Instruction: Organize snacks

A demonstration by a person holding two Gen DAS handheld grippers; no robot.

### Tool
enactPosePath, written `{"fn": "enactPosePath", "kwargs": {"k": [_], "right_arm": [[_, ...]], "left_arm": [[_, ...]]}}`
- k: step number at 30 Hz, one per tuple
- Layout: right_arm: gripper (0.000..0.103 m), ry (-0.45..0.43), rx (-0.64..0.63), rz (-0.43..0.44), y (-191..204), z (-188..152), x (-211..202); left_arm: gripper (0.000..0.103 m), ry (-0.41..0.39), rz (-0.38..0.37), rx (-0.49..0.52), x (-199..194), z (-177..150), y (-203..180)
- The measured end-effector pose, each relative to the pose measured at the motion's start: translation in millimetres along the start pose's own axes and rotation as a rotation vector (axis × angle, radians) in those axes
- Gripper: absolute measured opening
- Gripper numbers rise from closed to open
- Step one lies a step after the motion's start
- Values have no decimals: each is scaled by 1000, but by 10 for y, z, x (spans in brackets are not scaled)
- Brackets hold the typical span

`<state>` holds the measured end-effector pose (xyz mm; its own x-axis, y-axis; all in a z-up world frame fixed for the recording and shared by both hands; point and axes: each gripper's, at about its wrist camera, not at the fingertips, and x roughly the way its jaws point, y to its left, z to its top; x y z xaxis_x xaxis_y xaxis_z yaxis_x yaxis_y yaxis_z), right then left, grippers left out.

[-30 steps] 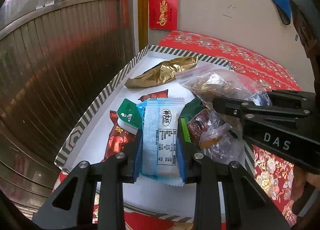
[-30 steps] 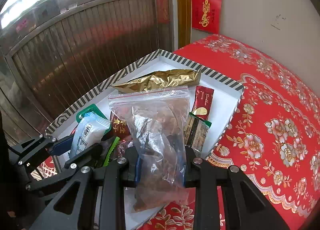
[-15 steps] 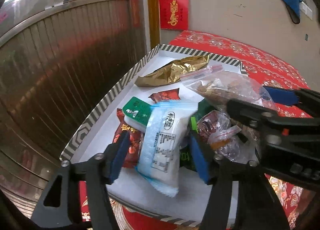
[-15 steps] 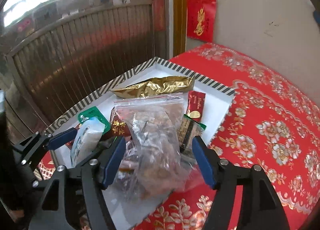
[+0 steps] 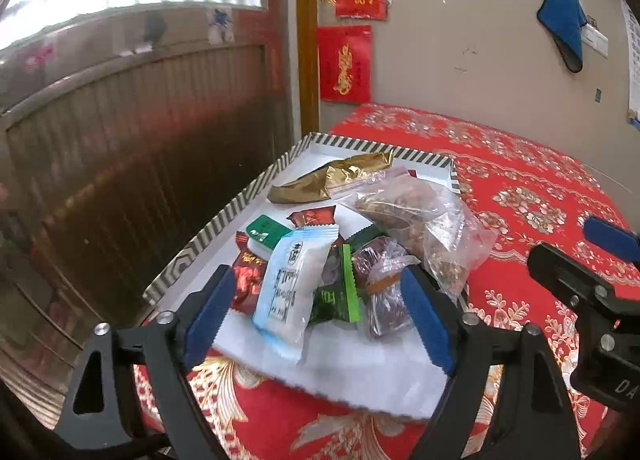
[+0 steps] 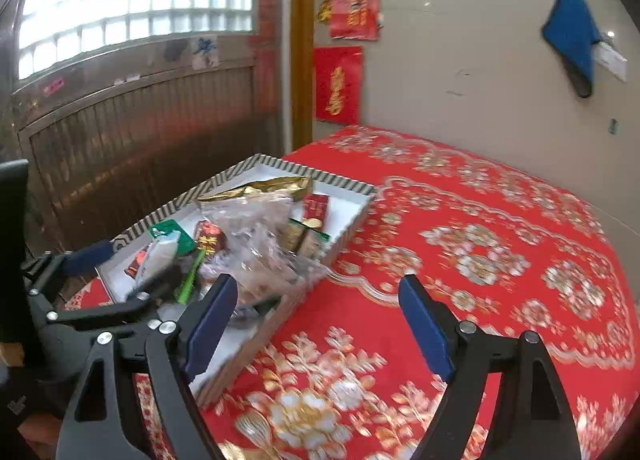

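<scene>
A white tray with a striped rim (image 5: 240, 203) (image 6: 348, 187) holds the snacks. A white-and-blue packet (image 5: 294, 284) lies at its near end, next to green (image 5: 340, 292) and red (image 5: 248, 280) packets. A clear zip bag of brown snacks (image 5: 416, 219) (image 6: 260, 244) and a gold foil packet (image 5: 332, 177) (image 6: 264, 185) lie behind. My left gripper (image 5: 316, 320) is open and empty above the tray's near edge. My right gripper (image 6: 320, 324) is open and empty, to the right of the tray over the cloth.
A red floral cloth (image 6: 480, 260) covers the table. A brown ribbed metal door (image 5: 140, 147) stands close on the left. A beige wall (image 6: 480, 59) with red paper decorations and a blue cloth is behind.
Both grippers opened and pulled back. The left let go of the white-and-blue packet, the right let go of the clear zip bag; both now lie in the tray. The right swung right.
</scene>
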<state>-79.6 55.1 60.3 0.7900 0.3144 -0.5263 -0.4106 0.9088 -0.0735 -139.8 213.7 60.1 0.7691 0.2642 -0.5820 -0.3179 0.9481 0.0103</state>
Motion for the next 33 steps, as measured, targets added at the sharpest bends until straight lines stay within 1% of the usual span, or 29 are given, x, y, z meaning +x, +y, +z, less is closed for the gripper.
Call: {"fn": "enactPosePath", "kwargs": {"k": [1,3,7,10,13,16,19,21,24,26,29,33], "right_arm": [[83,-5,0,-5,-5,-35,-30],[83,-17,-1,-14,0,-85,-90],[83,-39,13,6,5,-153,-187],[83,-46,5,2,33,-187,-247],[83,-50,7,11,38,-227,-316],[84,-56,3,-1,37,-245,-372],[84,-63,9,2,24,-264,-406],[84,-63,13,7,27,-281,-412],[84,-55,7,8,51,-301,-403],[84,-50,3,10,68,-313,-399],[84,-42,4,17,87,-321,-386],[84,-31,-6,15,116,-329,-361]], "left_arm": [[87,-3,-3,-8,-35,-18,-6],[89,-6,18,-26,-105,-56,2],[90,-22,72,9,-261,-127,-40],[90,-37,80,25,-382,-181,-52],[91,-48,87,20,-470,-217,-34],[91,-55,104,13,-527,-228,-9],[92,-55,98,0,-554,-240,9],[92,-44,74,4,-550,-246,9],[92,-45,97,24,-551,-261,-16],[92,-43,93,33,-554,-274,-25],[92,-25,90,21,-537,-296,-5],[92,-25,128,41,-523,-316,-9]]}}
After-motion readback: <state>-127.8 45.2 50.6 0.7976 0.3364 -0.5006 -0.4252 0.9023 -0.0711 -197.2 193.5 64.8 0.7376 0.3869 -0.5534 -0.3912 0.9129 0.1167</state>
